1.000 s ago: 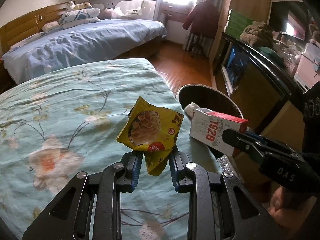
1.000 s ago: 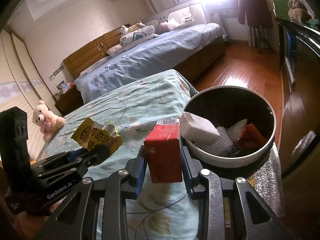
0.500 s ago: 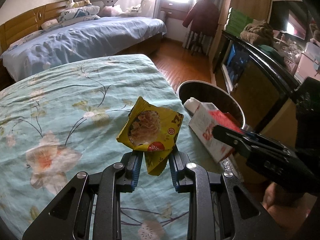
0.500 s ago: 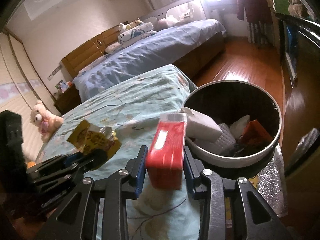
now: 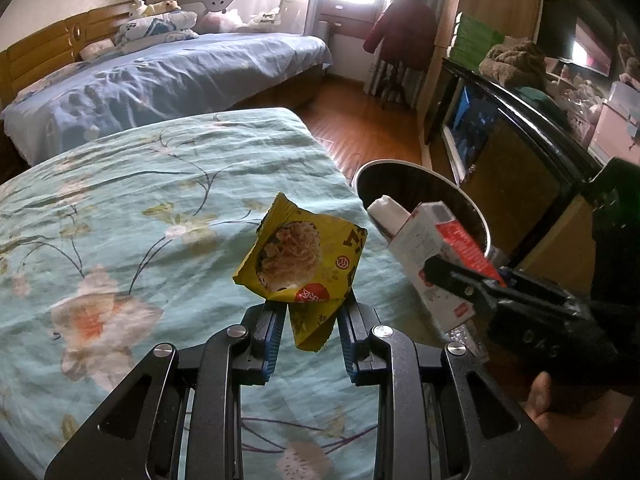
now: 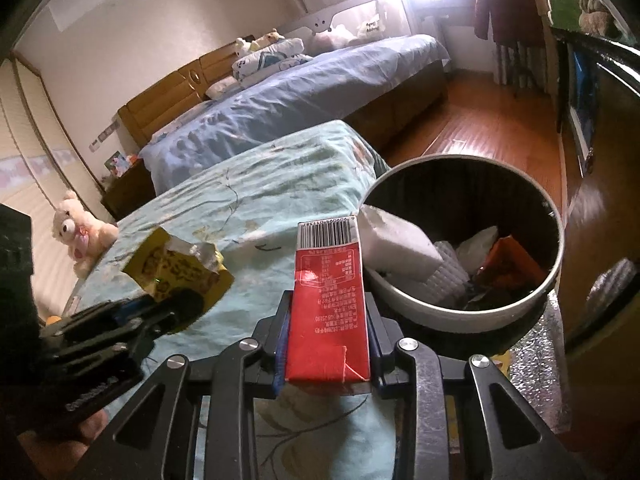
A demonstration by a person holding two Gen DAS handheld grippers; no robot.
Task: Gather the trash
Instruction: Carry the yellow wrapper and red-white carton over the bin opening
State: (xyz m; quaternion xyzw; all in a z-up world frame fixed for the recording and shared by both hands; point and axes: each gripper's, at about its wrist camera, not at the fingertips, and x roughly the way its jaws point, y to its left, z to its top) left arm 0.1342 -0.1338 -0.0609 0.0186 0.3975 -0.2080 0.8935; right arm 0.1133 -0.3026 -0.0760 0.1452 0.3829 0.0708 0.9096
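Now left gripper (image 5: 307,322) jaws clamped on lower corner of yellow snack wrapper (image 5: 301,256), wrapper held above floral bedspread (image 5: 140,208). Right gripper (image 6: 327,334) jaws closed on red-and-white carton (image 6: 327,304), barcode end pointing away, carton just near side of trash bin (image 6: 456,312) rim. Bin stands right of bed on wood floor (image 6: 480,136), holding white packaging (image 6: 400,244) and orange wrapper (image 6: 514,258). Far off: blue bed (image 5: 168,76), teddy bear (image 6: 82,232) at left.

A bed covered with a teal flowered sheet (image 5: 168,184) spreads ahead of and beneath both claws. At its far left edge, well left of the right claw, a pale teddy bear (image 6: 82,234) sits. Nothing else visibly rests on the sheet.
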